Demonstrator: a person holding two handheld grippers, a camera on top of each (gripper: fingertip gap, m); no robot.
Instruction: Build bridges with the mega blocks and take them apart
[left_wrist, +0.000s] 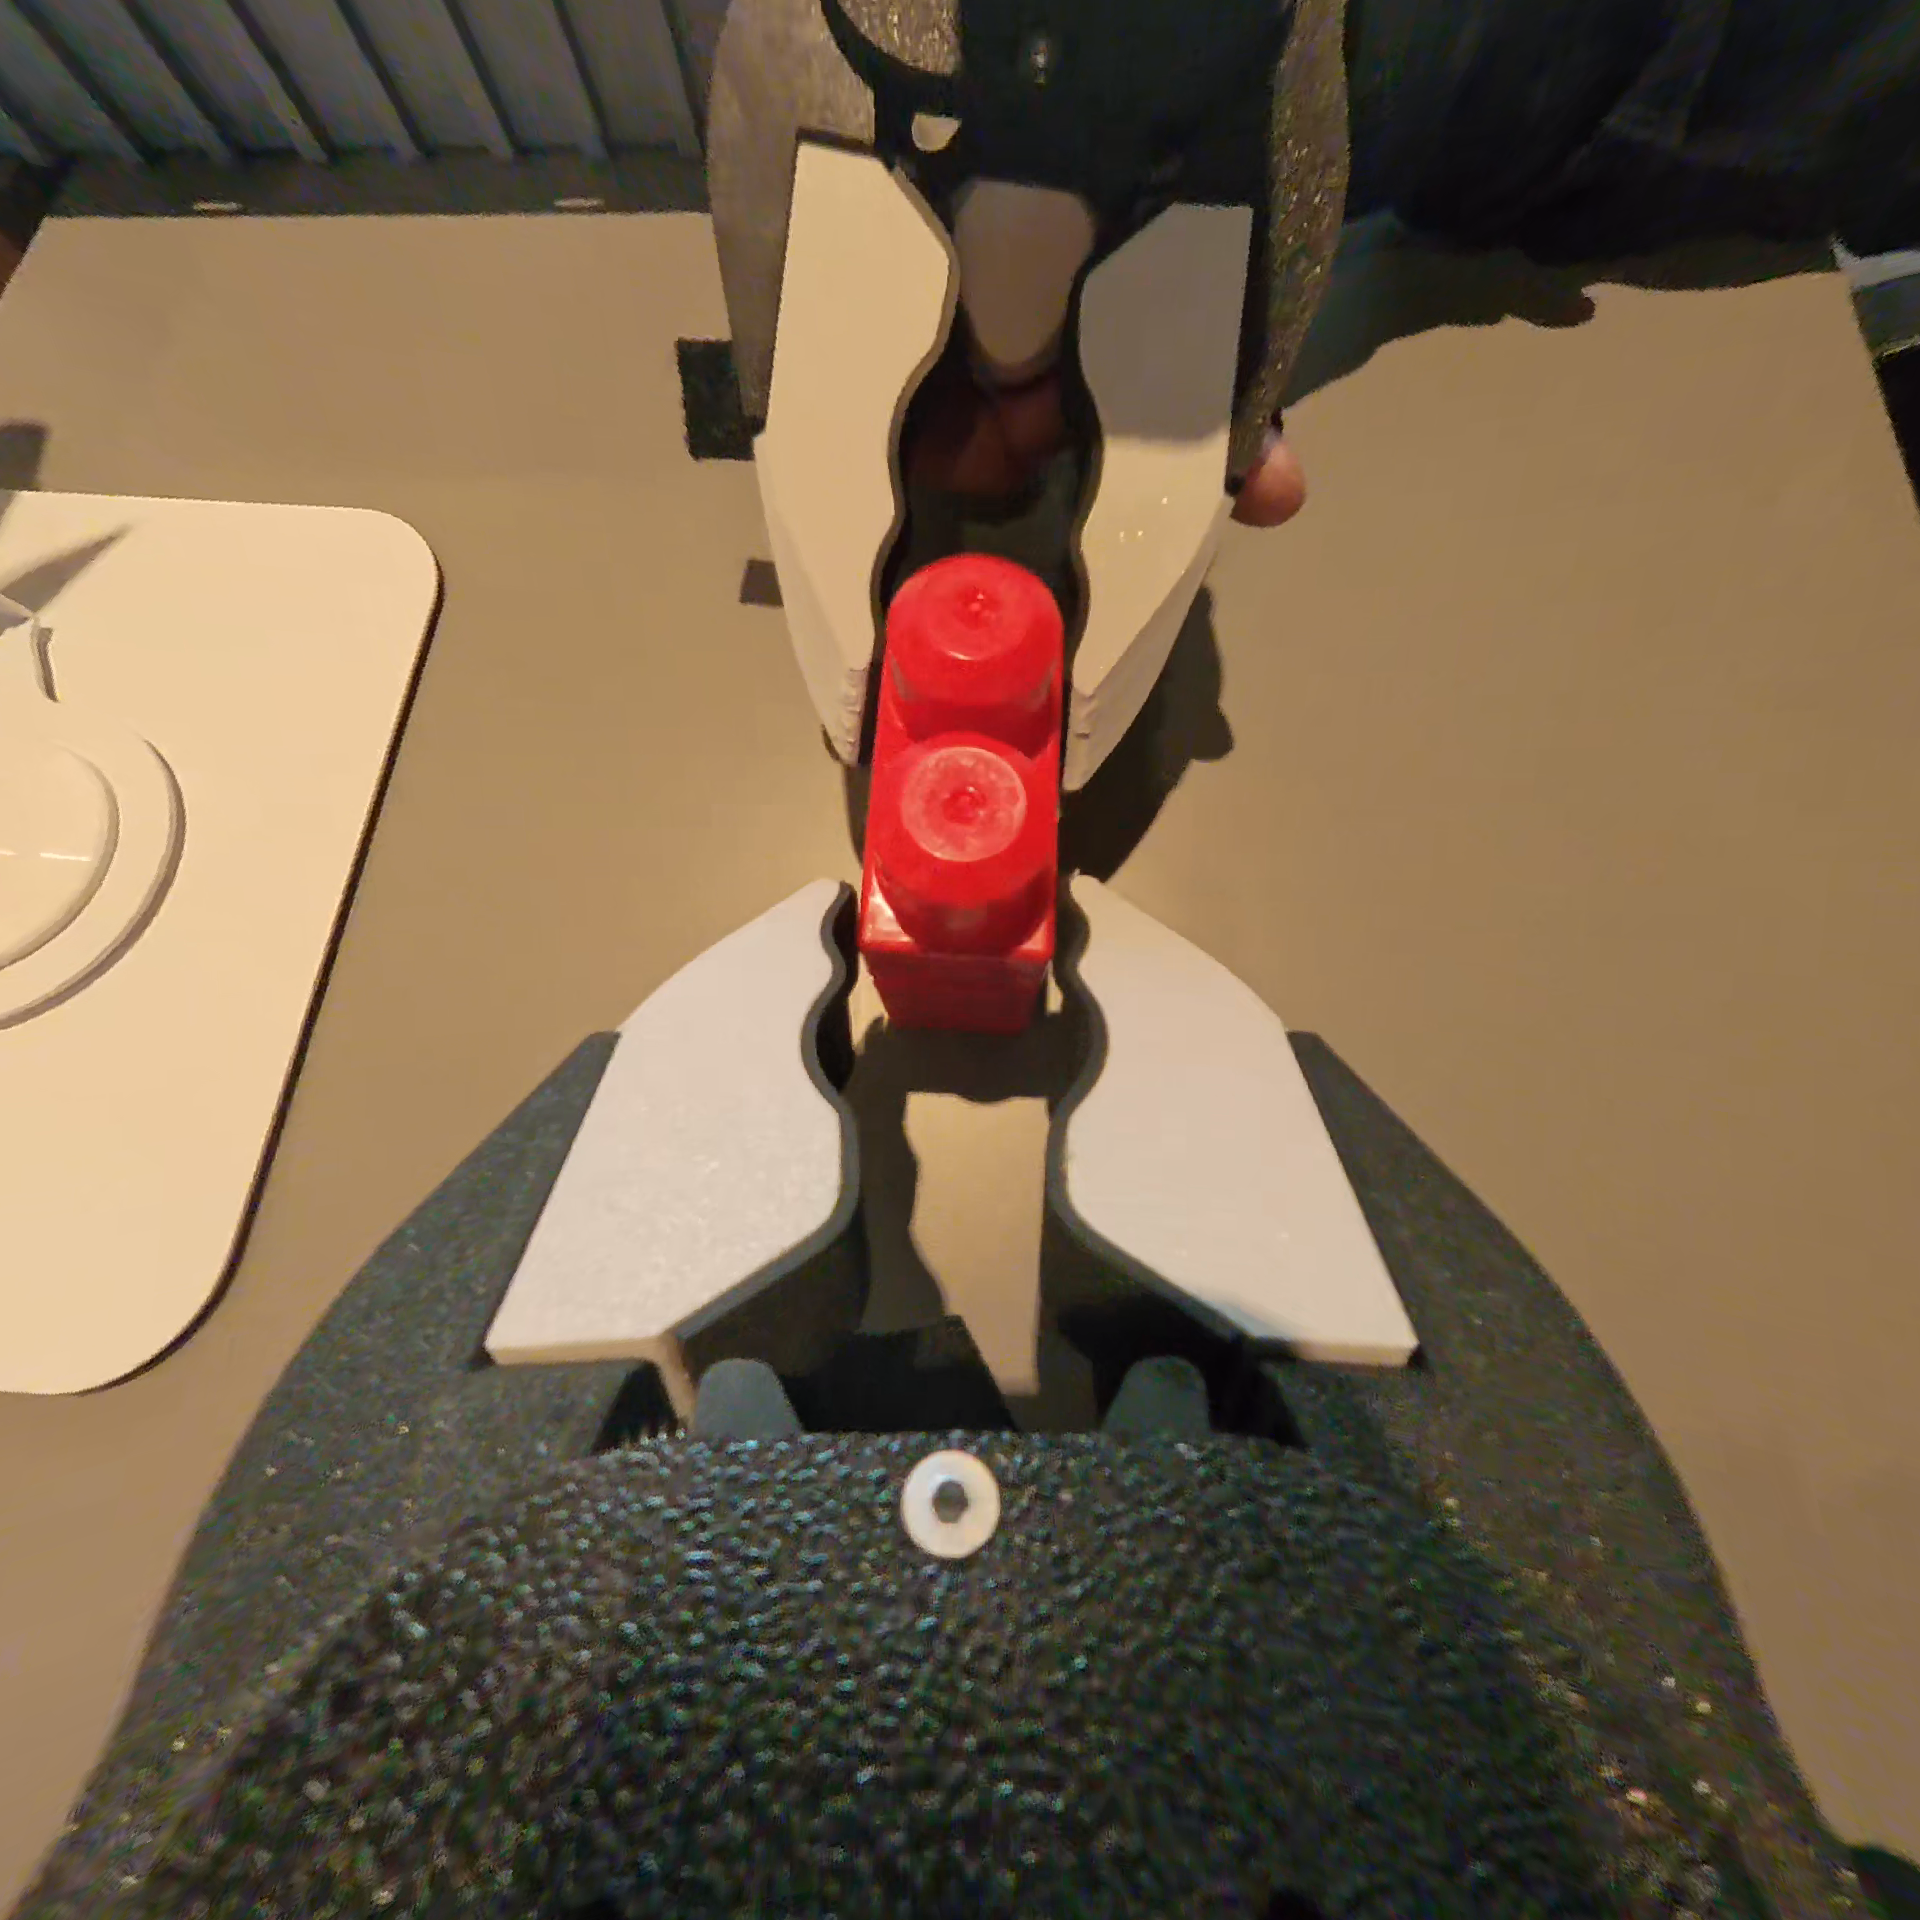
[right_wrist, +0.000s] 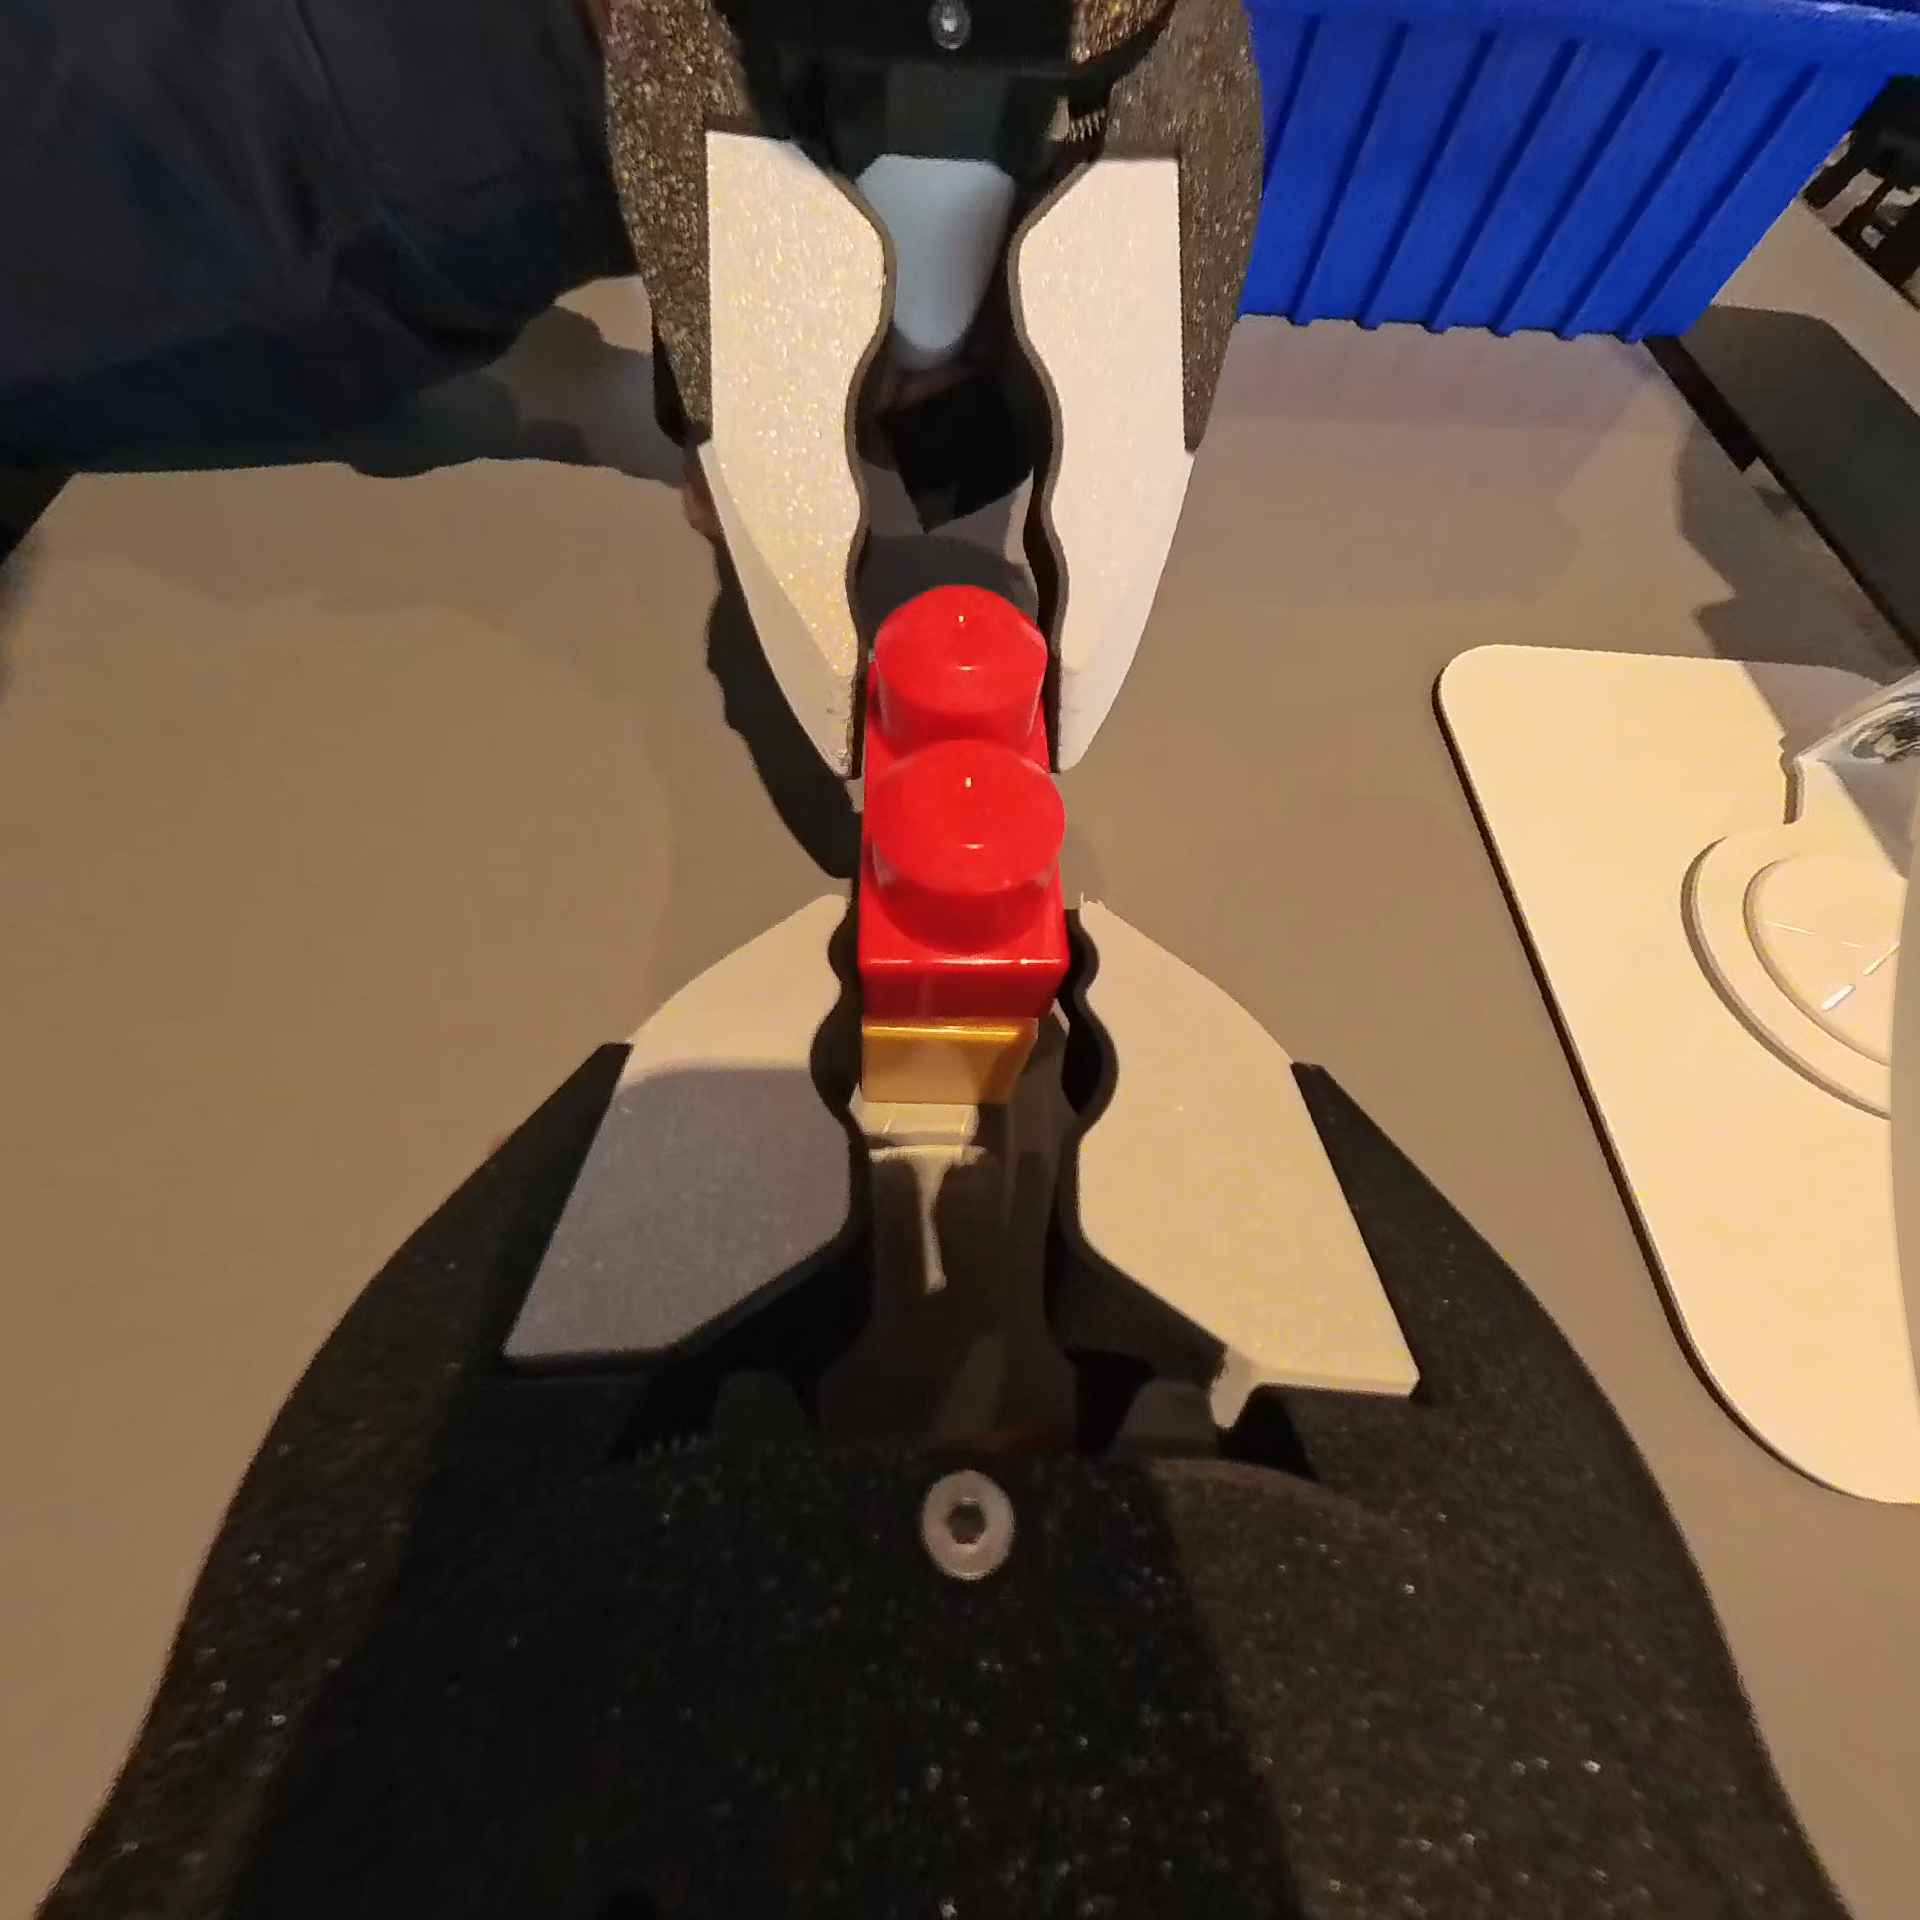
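Red block (left_wrist: 961, 821): one, with two round studs on top, standing upright over the grey table (left_wrist: 1558, 935) between the two grippers that face each other.
Yellow block (right_wrist: 940, 1060): one, seen only from the right wrist view, fitted directly under the red block's near end; its foot is hidden between the fingers.
Blocks counted: two in all — one red, one yellow.
Left gripper (left_wrist: 961, 940): its two pale fingers press against the sides of the red block's near end, closed on it.
Right gripper (right_wrist: 961, 997): its two fingers close in on the stack at about the seam of red and yellow; whether they clamp the red, the yellow or both I cannot tell.
Other gripper in each view: the opposite one reaches in from the far side, its fingertips on either side of the block's far stud.
White base plate (left_wrist: 208, 935): one, rounded corners, lying on the table well to the side of the blocks.
Blue bin (right_wrist: 1538, 156): one, ribbed wall, at the table's far edge.
Person: a fingertip (left_wrist: 1270, 488) shows beside the far gripper — dark sleeve behind it.
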